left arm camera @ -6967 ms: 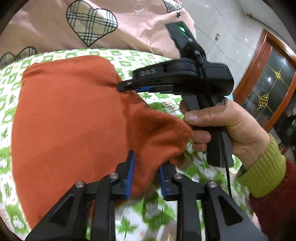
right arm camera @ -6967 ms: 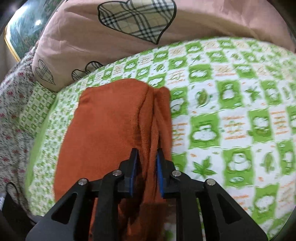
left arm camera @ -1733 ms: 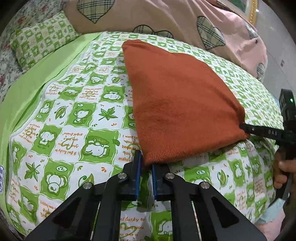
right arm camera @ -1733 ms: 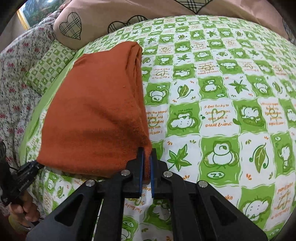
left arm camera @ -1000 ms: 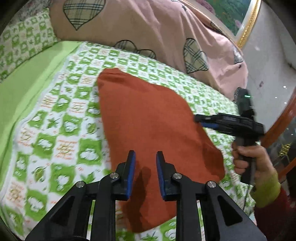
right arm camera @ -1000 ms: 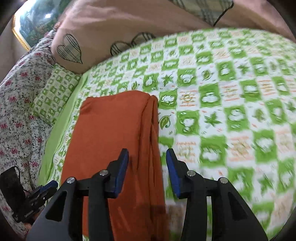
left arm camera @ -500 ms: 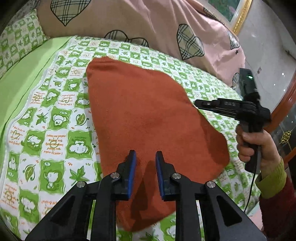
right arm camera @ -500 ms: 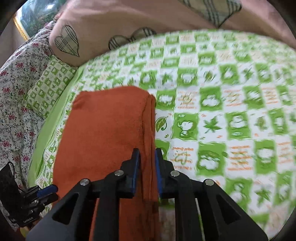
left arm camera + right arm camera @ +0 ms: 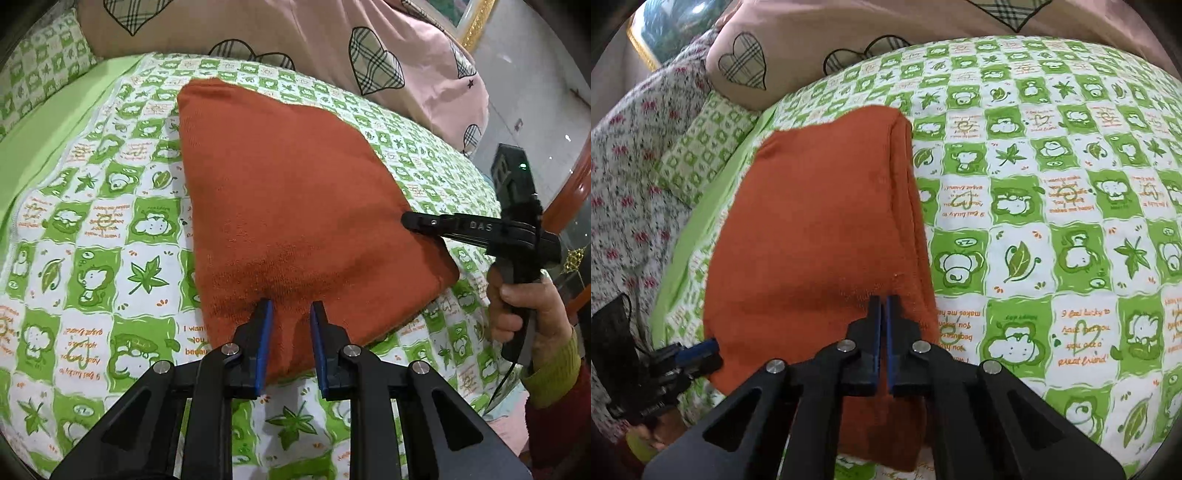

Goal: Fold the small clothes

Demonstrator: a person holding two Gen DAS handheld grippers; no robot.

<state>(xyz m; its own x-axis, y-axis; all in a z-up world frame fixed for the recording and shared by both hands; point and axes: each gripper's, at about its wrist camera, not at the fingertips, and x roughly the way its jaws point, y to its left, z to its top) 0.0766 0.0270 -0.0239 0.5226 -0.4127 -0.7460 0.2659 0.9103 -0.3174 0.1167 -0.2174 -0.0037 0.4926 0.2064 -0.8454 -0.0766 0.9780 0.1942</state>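
Observation:
A folded orange knit garment (image 9: 288, 206) lies flat on the green-and-white patterned bedspread (image 9: 96, 236); it also shows in the right wrist view (image 9: 820, 236). My left gripper (image 9: 290, 314) is open, its fingers resting on the garment's near edge with cloth between them. My right gripper (image 9: 884, 306) is shut, its tips pressed on the garment's near right part; whether it pinches cloth I cannot tell. The right gripper also shows in the left wrist view (image 9: 410, 219) at the garment's right edge, and the left gripper in the right wrist view (image 9: 701, 349) at its left corner.
A pink quilt with plaid hearts (image 9: 332, 40) lies behind the garment. A green patterned pillow (image 9: 701, 147) and a floral cloth (image 9: 624, 184) lie at the left. A wooden door frame (image 9: 569, 177) stands off the bed's right side.
Both grippers let go of the garment's near corners, lifted, then came down onto its near edge. The right gripper has closed in the last half second; the left stays open.

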